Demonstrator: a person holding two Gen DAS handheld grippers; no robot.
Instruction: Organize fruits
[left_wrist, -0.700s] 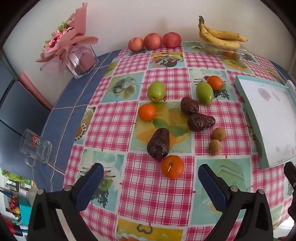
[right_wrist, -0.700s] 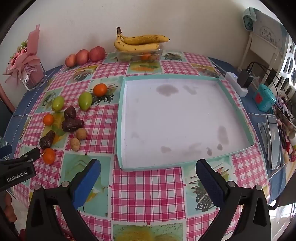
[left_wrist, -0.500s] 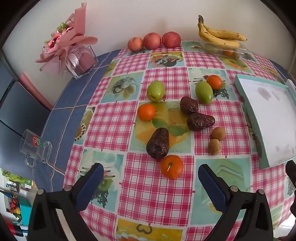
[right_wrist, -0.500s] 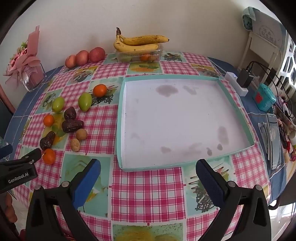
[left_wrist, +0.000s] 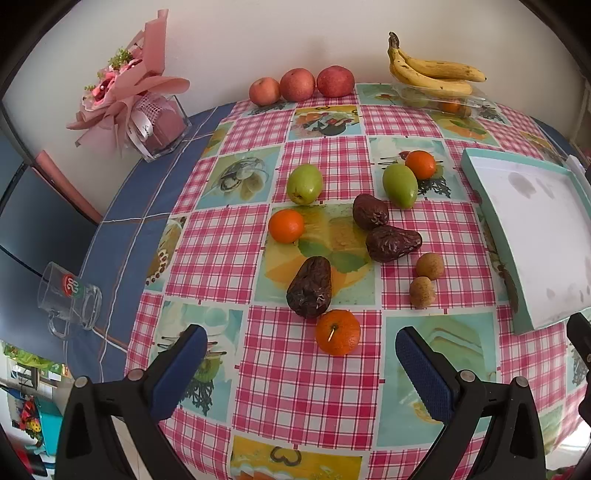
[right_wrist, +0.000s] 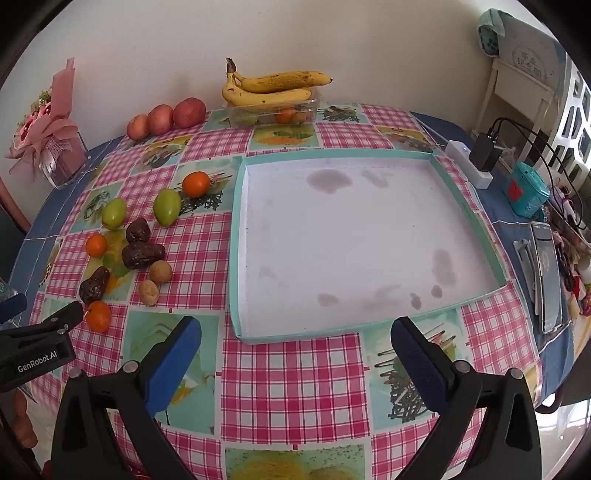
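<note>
Both wide-open, empty: the left hand-held gripper (left_wrist: 297, 354) is hovering over an orange (left_wrist: 337, 331), the right hand-held gripper (right_wrist: 295, 347) facing a tray (right_wrist: 369, 153) on the surface (right_wrist: 295, 376)

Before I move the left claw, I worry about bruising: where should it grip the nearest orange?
Probably across the nearest orange at its widest middle, coming from above. It is round, stem up, and the wrinkled dark fruit touches its far side, so close from left and right.

A checked-cloth table (right_wrist: 295, 387) bears scattered fruit (left_wrist: 338, 332), a teal tray (right_wrist: 465, 301) and a glass mug (left_wrist: 68, 299).
</note>
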